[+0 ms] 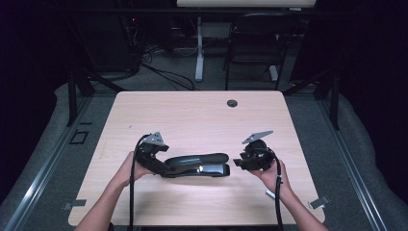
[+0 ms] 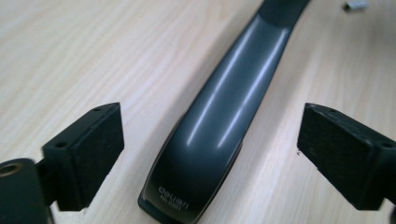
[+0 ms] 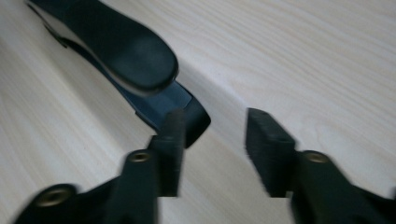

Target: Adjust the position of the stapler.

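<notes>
1. We note a long black plastic-and-metal desk stapler (image 1: 196, 165) lying flat on the pale wood-grain table (image 1: 202, 110), stretched between our two claws.
2. Left gripper (image 1: 161, 166): its jaws stand wide apart, one on either side of the stapler's rear end. In the left gripper view the glossy grey top (image 2: 219, 121) runs straight ahead from between the pads (image 2: 93, 149), and neither pad touches it. Nothing is gripped.
3. Right gripper (image 1: 239, 162): its jaws are partly apart and empty. In the right gripper view the stapler's front end (image 3: 140, 60) lies just ahead of the near pad (image 3: 170, 149), off to that side and not in the gap. Whether that pad brushes the base tip we cannot tell; the frame is blurred.
4. Key relation: the stapler's long axis runs from one claw to the other, in line with the left claw's reach and slanting away from the right claw. We judge the left claw nearer, since it already straddles the body and need only close.
5. Surroundings: a small metal bit (image 2: 355, 4) lies beyond the stapler's far end as the left claw looks. A round dark grommet (image 1: 232, 103) sits well beyond both claws, and a black chair (image 1: 255, 38) stands past the table.
6. Nothing stands between either claw and the stapler.
</notes>
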A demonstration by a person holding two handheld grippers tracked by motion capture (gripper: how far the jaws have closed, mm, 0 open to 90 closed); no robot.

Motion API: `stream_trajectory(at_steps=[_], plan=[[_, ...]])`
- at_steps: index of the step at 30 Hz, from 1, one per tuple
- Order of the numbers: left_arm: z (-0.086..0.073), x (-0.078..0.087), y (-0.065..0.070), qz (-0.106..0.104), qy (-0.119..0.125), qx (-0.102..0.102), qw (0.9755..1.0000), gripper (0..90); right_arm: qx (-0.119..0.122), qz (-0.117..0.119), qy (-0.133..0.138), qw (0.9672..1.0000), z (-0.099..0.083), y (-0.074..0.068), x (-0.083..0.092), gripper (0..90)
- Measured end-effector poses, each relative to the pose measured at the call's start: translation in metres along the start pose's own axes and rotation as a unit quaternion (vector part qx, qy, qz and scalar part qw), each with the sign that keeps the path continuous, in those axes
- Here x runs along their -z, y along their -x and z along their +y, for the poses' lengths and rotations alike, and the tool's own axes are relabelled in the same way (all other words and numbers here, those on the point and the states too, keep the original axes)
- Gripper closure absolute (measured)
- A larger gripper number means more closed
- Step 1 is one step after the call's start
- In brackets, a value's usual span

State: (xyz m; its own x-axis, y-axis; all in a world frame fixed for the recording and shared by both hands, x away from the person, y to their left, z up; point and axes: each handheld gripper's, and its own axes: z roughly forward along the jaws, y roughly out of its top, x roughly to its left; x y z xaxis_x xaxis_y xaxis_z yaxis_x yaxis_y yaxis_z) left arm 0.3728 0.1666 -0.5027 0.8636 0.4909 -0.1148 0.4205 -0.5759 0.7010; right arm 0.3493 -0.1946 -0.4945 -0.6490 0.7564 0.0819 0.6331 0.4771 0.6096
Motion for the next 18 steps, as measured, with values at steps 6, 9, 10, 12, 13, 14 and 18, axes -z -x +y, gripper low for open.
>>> stream_trajectory(at_steps=[6,9,10,12,13,14,18], plan=[[0.004,0.003,0.017,0.042,0.027,0.034,0.9982,3.4,-0.018,0.011,-0.004,0.9998,-0.010,0.001,0.008,20.3],[0.005,0.006,0.029,0.055,0.046,0.051,0.9962,3.5,-0.009,0.012,-0.011,0.9998,-0.012,-0.001,0.008,17.0],[0.005,0.007,0.034,0.060,0.050,0.054,0.9955,3.4,-0.006,0.013,-0.012,0.9998,-0.013,-0.002,0.007,16.7],[0.005,0.007,0.042,0.063,0.058,0.057,0.9947,3.3,-0.004,0.013,-0.014,0.9998,-0.013,-0.005,0.006,16.7],[0.006,0.007,0.047,0.062,0.062,0.060,0.9943,3.6,-0.002,0.016,-0.015,0.9998,-0.013,-0.005,0.005,16.7],[0.007,0.006,0.051,0.063,0.061,0.059,0.9944,4.5,0.002,0.013,-0.019,0.9997,-0.013,-0.006,0.005,17.5],[0.010,0.000,0.067,0.068,0.069,0.050,0.9940,12.4,0.009,0.007,-0.013,0.9998,-0.013,-0.010,0.003,26.4]])
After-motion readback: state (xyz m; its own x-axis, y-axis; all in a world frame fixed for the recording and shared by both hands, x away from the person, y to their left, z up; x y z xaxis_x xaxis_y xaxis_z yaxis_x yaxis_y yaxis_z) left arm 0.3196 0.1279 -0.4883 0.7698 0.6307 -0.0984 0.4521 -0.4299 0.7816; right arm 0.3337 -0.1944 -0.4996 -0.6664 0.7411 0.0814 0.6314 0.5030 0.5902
